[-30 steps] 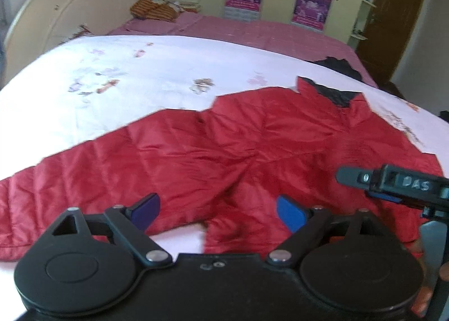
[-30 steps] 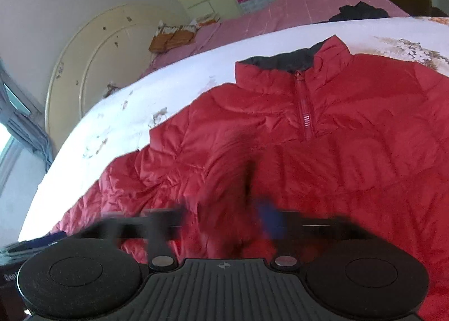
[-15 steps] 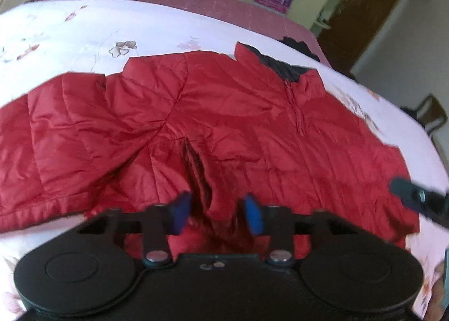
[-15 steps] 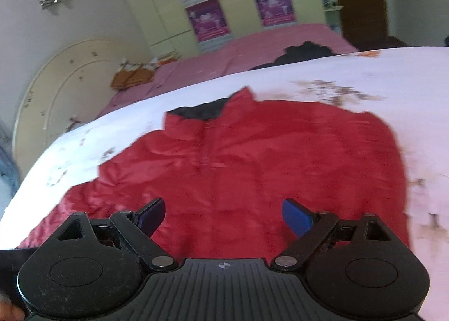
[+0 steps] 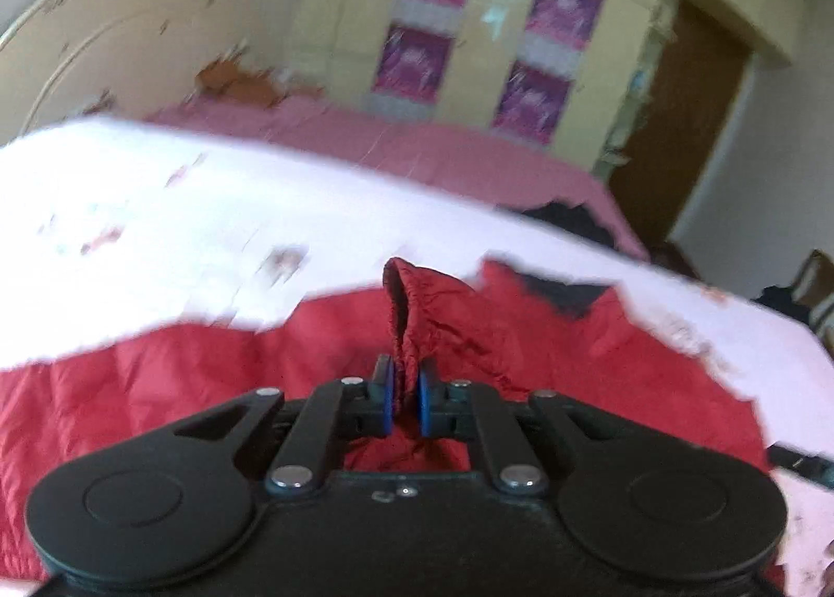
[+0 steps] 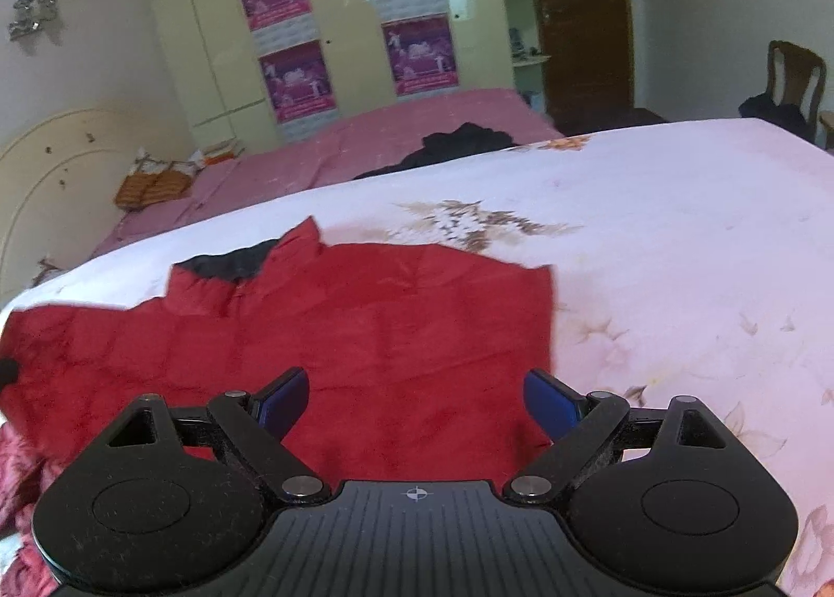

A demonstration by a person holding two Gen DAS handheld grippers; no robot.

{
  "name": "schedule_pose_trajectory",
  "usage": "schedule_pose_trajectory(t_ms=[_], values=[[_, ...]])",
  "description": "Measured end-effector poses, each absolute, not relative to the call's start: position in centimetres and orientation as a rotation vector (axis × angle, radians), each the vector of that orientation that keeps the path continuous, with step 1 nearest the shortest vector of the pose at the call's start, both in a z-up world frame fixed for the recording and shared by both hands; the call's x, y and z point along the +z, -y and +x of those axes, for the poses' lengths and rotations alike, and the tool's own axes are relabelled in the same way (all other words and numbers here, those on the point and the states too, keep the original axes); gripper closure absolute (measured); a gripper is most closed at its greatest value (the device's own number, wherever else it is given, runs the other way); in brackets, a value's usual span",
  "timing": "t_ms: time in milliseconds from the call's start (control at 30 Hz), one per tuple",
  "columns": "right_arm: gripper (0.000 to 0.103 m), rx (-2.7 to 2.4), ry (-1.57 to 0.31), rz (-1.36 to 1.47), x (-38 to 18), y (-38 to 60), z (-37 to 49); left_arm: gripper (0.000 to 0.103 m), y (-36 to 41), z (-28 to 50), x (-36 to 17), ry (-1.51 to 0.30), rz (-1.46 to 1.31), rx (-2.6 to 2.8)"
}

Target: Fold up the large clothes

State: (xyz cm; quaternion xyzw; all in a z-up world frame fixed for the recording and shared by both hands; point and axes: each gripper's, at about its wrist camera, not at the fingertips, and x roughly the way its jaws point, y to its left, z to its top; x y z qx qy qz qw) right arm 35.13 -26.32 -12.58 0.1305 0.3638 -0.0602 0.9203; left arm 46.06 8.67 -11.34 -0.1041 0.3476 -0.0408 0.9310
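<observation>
Red quilted puffer jacket [image 6: 365,336] with dark-lined collar lies spread front-up on the bed's white floral bedspread [image 6: 677,258]. Left tool [image 5: 404,399] has just been closing and now has its blue pads [image 5: 384,401] clamped on a pinched-up ridge of the jacket's red fabric; the fold stands up between the pads and rises beyond them, left view motion-blurred. Right tool [image 6: 414,396] hovers over the jacket's lower right part, its pads spread wide apart with nothing between them. Pink sheet [image 6: 365,138] covers the bed's far side, a black garment [image 6: 458,143] on it. Cream wardrobe [image 6: 339,23] with purple posters behind.
</observation>
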Motion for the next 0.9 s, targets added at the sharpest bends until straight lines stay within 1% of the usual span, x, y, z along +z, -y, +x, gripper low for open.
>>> schedule_pose_trajectory(t_ms=[67, 100, 133, 200, 233, 267, 300, 333, 400, 500, 533, 633, 767, 833, 867, 900], values=[[0.015, -0.132, -0.763, 0.246, -13.2, 26.5, 36.0, 0.094, -9.0, 46.0, -13.3, -0.769, -0.21, -0.063], [0.017, -0.139, -0.77, 0.238, -13.6, 26.6, 36.3, 0.094, -9.2, 45.8, -14.0, -0.789, -0.217, -0.057], [0.024, -0.152, -0.778, 0.23, -13.9, 26.8, 36.6, 0.094, -9.4, 45.6, -14.6, -0.805, -0.223, -0.049], [0.025, -0.176, -0.79, 0.228, -14.5, 27.4, 37.3, 0.094, -9.7, 45.3, -15.5, -0.821, -0.217, -0.034], [0.028, -0.18, -0.797, 0.224, -14.8, 27.6, 37.6, 0.094, -9.7, 45.3, -15.7, -0.826, -0.21, -0.03], [0.041, -0.181, -0.807, 0.213, -15.1, 27.7, 37.8, 0.094, -9.7, 45.4, -15.8, -0.828, -0.204, -0.027], [0.047, -0.18, -0.818, 0.203, -15.4, 27.8, 38.2, 0.094, -9.8, 45.6, -15.9, -0.826, -0.203, -0.025], [0.051, -0.187, -0.824, 0.187, -15.7, 27.9, 38.6, 0.094, -9.7, 45.6, -15.8, -0.823, -0.199, -0.024], [0.051, -0.206, -0.851, 0.171, -16.6, 28.2, 39.5, 0.094, -9.4, 45.7, -16.0, -0.823, -0.179, -0.024], [0.05, -0.204, -0.888, 0.26, -17.6, 29.9, 40.4, 0.094, -9.2, 45.4, -16.7, -0.829, -0.159, -0.025], [0.046, -0.217, -0.888, 0.281, -17.8, 30.5, 40.6, 0.094, -9.1, 45.3, -16.7, -0.83, -0.157, -0.025], [0.045, -0.201, -0.921, 0.297, -18.9, 31.3, 41.3, 0.094, -9.0, 45.5, -17.2, -0.832, -0.141, -0.026], [0.045, -0.209, -0.917, 0.211, -19.1, 30.9, 41.7, 0.093, -8.9, 45.8, -17.2, -0.839, -0.122, -0.022], [0.045, -0.245, -0.898, 0.231, -18.3, 31.3, 41.4, 0.09, -9.0, 45.7, -16.6, -0.842, -0.133, -0.017], [0.044, -0.25, -0.873, 0.227, -17.7, 31.3, 41.1, 0.084, -9.1, 45.5, -16.1, -0.835, -0.134, -0.008], [0.044, -0.247, -0.851, 0.218, -17.1, 31.1, 40.9, 0.084, -9.1, 45.2, -15.6, -0.817, -0.132, 0.0]])
